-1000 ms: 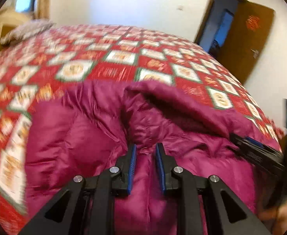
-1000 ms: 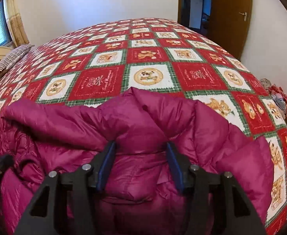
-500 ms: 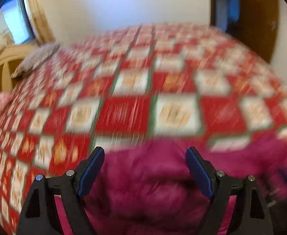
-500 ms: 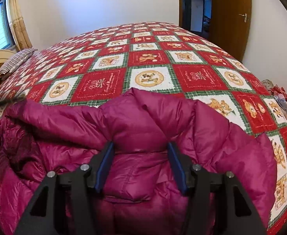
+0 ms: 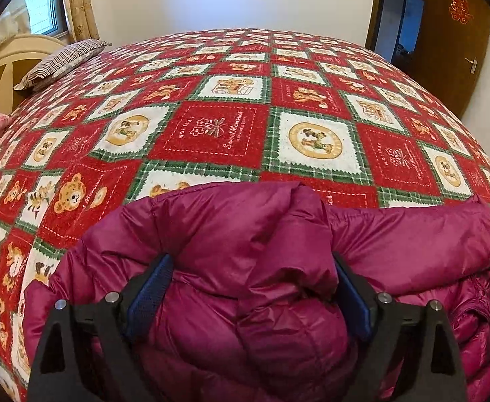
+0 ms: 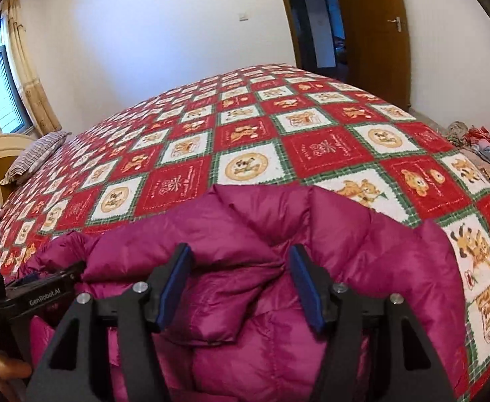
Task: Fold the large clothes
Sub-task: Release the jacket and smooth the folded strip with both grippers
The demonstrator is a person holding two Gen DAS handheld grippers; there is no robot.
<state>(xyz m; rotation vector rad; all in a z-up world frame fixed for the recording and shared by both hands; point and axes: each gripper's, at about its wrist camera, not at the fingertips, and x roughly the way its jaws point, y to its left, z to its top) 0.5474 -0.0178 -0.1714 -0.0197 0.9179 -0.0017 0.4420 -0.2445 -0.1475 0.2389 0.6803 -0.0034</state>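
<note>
Left hand-held gripper [image 5: 250, 288] stands spread wide, a bulky fold of the magenta down jacket [image 5: 245, 234] bulging between its blue pads [image 5: 149, 289], pressing both. Right hand-held gripper [image 6: 241, 281] is released too, narrower, pads [image 6: 174, 283] flanking bunched fabric. The jacket lies heaped on the bed's near edge, on the red patchwork bedspread [image 5: 211, 127]. Its lower part is cut off. A striped pillow [image 5: 64, 58] sits far left of the jacket.
</note>
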